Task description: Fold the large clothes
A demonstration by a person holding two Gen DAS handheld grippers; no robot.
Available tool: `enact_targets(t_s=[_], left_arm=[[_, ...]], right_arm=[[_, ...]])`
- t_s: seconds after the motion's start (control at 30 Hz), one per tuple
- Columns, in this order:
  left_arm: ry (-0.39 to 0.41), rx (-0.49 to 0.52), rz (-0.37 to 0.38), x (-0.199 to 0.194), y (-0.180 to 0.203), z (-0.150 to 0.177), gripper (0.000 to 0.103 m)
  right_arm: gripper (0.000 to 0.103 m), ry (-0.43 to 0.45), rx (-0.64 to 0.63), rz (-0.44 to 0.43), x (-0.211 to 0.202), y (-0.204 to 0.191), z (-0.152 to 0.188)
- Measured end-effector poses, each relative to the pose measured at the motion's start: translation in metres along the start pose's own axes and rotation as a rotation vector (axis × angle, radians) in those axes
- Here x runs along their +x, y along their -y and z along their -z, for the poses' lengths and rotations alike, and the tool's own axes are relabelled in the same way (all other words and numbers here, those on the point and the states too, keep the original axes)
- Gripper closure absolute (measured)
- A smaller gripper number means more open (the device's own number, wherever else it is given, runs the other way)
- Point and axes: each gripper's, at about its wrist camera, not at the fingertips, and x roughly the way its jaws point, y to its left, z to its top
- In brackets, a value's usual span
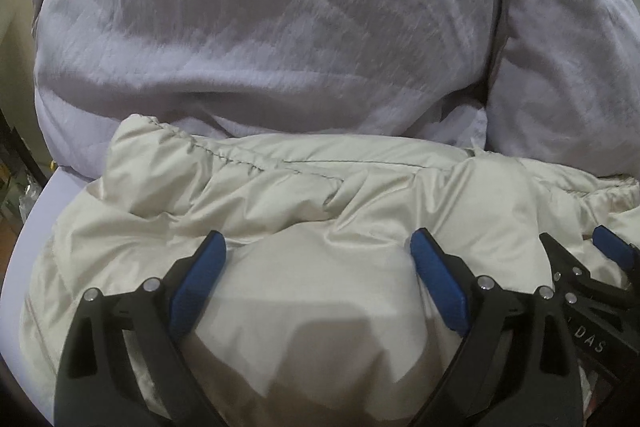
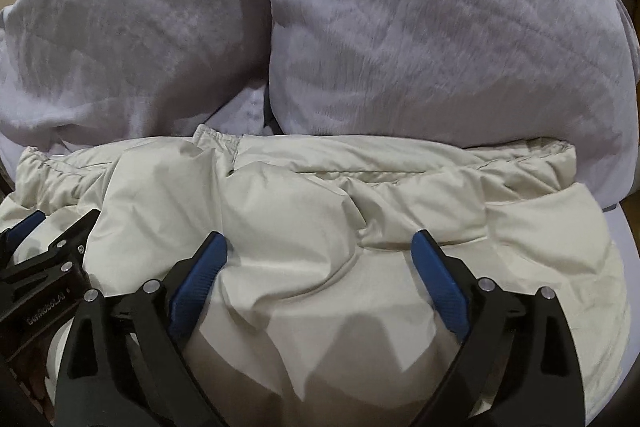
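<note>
Cream padded jacket is bunched directly under both tools. Left hand-held gripper and right hand-held gripper are spread wide, released, side by side.

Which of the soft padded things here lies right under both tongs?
The cream puffy jacket, shiny and quilted. The two lavender pillows sit behind it, farther from the left tongs and right tongs, which both stand open.

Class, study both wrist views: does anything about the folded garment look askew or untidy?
Mostly tidy. The cream puffer jacket lies bunched and creased, its elastic hem puckered unevenly along the far edge beside the lavender pillows. Nothing looks damaged.
</note>
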Motion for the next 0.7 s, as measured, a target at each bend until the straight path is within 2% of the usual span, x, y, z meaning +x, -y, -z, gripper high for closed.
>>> enact_targets(t_s=[0.3, 0.37, 0.7], left_arm=[[-0.014, -0.018, -0.026, 0.024, 0.005, 0.001, 0.009], [-0.014, -0.021, -0.031, 0.021, 0.007, 0.011, 0.009], [-0.016, -0.031, -0.036, 0.035, 0.006, 0.019, 0.008]], right_arm=[[0.007, -0.006, 0.000, 0.014, 0.031, -0.010, 0.000], [0.007, -0.006, 0.001, 0.016, 0.041, -0.013, -0.001], [0.006, 0.004, 0.017, 0.019, 0.052, -0.013, 0.001]])
